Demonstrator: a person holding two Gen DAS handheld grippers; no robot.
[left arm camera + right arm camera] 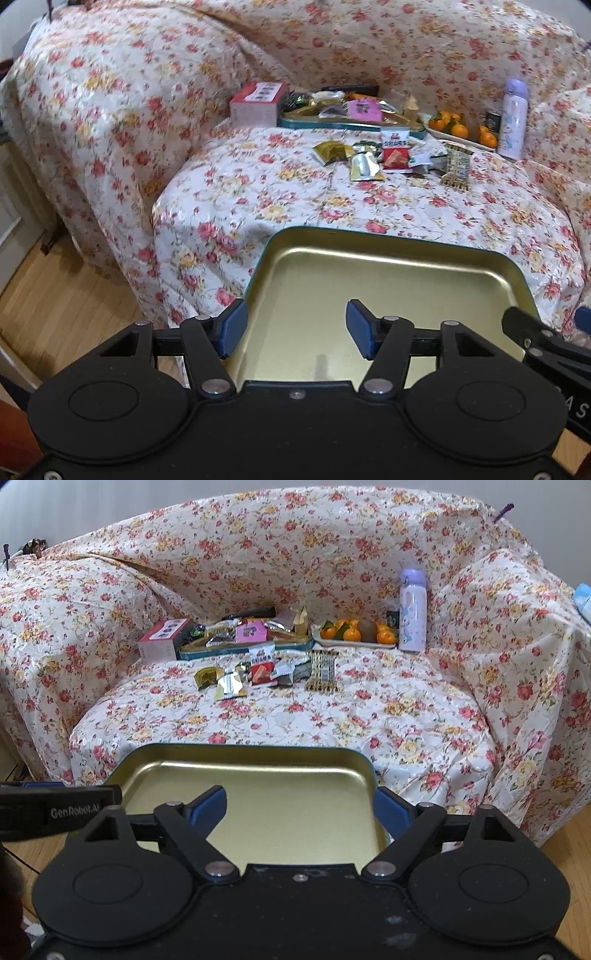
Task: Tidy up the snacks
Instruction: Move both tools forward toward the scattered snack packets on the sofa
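We see wooden floor only at the left wrist; only the right wrist shows the whole sofa back. Our left gripper (pixel 291 326) straddles the gold tin lid's (pixel 406 258) left rim, our right gripper (pixel 299 808) its right rim, both jaws apart, not pressing. The lid's long axis runs across the jaws. Snack packets (pixel 258 672) lie well ahead.

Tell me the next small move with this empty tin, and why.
Probably carry the empty tin forward toward the loose snack packets on the sofa cover. The packets lie well beyond the tin's far rim, and nothing is in it.
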